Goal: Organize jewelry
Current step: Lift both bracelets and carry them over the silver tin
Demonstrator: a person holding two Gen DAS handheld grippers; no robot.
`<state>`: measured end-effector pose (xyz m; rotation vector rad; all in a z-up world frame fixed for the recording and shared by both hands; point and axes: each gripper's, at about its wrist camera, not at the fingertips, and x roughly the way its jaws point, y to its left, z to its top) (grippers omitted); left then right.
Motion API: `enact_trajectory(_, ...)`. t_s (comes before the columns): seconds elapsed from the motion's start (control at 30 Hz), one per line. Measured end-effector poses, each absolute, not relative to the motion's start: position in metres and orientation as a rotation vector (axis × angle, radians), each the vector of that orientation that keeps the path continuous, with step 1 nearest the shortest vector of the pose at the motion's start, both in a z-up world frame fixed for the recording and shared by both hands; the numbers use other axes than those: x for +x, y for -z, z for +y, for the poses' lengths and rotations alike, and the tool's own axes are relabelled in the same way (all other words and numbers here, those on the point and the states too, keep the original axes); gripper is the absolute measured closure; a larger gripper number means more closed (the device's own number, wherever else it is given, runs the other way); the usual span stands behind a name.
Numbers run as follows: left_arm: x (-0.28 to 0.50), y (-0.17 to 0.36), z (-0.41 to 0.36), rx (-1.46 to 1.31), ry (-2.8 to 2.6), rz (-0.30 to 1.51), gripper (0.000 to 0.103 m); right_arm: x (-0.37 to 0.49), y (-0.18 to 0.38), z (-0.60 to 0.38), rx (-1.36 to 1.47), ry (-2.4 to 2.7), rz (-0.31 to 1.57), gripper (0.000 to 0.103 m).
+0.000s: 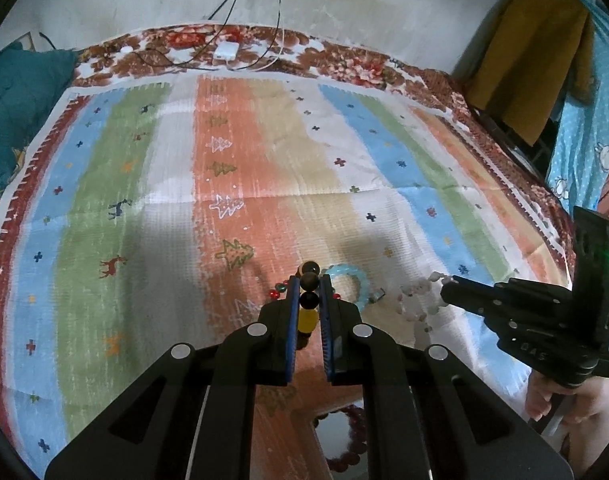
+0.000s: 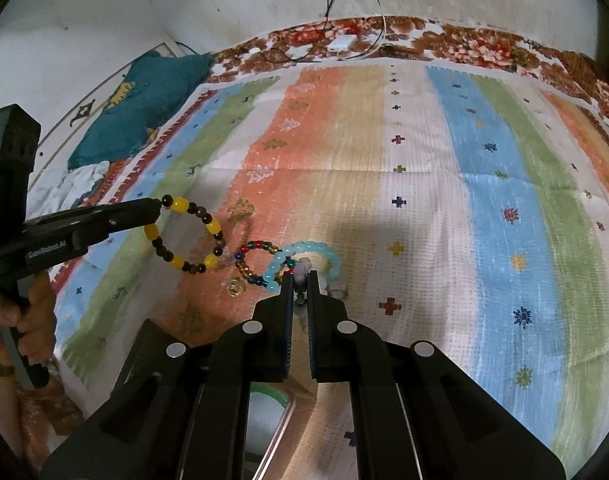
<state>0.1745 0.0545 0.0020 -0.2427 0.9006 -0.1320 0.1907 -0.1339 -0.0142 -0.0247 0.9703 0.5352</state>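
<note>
My left gripper (image 1: 308, 280) is shut on a bracelet of dark and yellow beads (image 1: 308, 300) and holds it above the striped cloth; in the right wrist view this bracelet (image 2: 188, 236) hangs as a loop from the left gripper (image 2: 154, 210). My right gripper (image 2: 300, 276) is shut on a pale whitish bead bracelet (image 2: 301, 270), seen in the left wrist view (image 1: 418, 296) at the right gripper's tip (image 1: 448, 290). A light-blue bead bracelet (image 2: 308, 262) and a multicoloured bead bracelet (image 2: 252, 260) lie on the cloth just beyond it. The blue one also shows in the left wrist view (image 1: 350, 284).
A striped patterned cloth (image 1: 264, 184) covers a floral bed sheet (image 1: 344, 64). A container with a green-rimmed compartment (image 2: 264, 408) lies below the right gripper; a red bead bracelet (image 1: 352, 440) lies in a tray below the left. A white charger with cables (image 1: 226, 51) sits far back. A teal pillow (image 1: 16, 112) is at left.
</note>
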Motion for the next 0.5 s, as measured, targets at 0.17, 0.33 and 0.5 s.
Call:
enact_trajectory(0.17, 0.166, -0.008, 0.048, -0.224, 0.136, 0.889, 0.094, 0.183, 0.01, -0.132, -0.046, -0.525, 0.953, 0.096)
enact_trajectory(0.33, 0.158, -0.013, 0.043, -0.205, 0.144, 0.876, 0.094, 0.177, 0.006, -0.131, -0.053, -0.527, 0.94, 0.096)
enact_trajectory(0.5, 0.15, -0.02, 0.039, -0.199, 0.152, 0.859, 0.094, 0.17, -0.001, -0.129, -0.079, -0.521, 0.917, 0.096)
